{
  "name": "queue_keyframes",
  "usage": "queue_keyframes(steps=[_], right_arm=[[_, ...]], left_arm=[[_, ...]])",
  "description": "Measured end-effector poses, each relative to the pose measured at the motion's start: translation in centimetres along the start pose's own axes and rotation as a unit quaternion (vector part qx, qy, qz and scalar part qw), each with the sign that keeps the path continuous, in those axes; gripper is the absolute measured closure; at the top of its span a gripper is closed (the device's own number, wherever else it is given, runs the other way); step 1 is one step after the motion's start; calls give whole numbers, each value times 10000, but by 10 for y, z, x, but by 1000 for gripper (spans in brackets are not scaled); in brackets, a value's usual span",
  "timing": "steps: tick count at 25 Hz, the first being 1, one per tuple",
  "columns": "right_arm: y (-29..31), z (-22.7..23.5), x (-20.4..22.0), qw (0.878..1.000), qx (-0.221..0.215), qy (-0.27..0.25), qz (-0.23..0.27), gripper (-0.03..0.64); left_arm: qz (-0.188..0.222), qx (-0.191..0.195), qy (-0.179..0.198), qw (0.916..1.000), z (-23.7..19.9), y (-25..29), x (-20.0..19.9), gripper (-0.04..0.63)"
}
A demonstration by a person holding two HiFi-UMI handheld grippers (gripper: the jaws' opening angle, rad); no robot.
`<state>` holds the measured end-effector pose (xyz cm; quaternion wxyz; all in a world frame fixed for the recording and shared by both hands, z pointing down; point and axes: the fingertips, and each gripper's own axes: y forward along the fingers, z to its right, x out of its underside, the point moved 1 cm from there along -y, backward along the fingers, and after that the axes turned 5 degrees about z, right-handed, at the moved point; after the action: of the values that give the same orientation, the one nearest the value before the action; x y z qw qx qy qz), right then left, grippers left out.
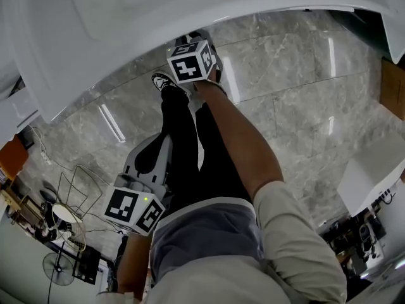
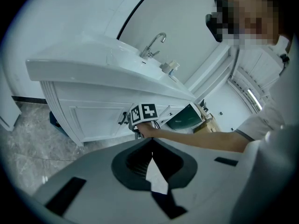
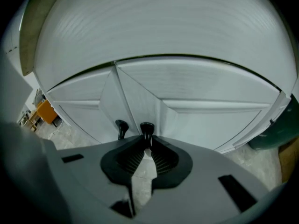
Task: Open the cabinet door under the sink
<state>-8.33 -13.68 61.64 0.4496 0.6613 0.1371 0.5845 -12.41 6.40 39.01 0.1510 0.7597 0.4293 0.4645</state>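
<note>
Right arm [image 1: 243, 147] outstretched, right tool [image 3: 146, 143] around door knob [image 3: 146, 128].

Right arm [image 1: 243, 144] was stretched forward, right gripper [image 3: 146, 143] jaws clamped on a black door knob [image 3: 146, 128]. Left gripper [image 2: 152, 144] was held low by the leg, jaws together, nothing between them.
</note>
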Motion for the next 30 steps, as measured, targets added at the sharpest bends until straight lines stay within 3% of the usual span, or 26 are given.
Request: queue_keyframes(steps=[6, 21, 30], right_arm=[[-2, 2, 1, 9999, -28, -138, -68, 565], [-17, -1, 21, 9983, -263, -514, 0, 565], [-29, -1, 34, 9979, -367, -524, -53, 565]], left_arm=[[399, -243, -135, 9988, -8, -5, -23, 596], [209, -223, -128, 9995, -1, -5, -7, 595], [386, -212, -193, 9988, 7, -9, -16, 595]])
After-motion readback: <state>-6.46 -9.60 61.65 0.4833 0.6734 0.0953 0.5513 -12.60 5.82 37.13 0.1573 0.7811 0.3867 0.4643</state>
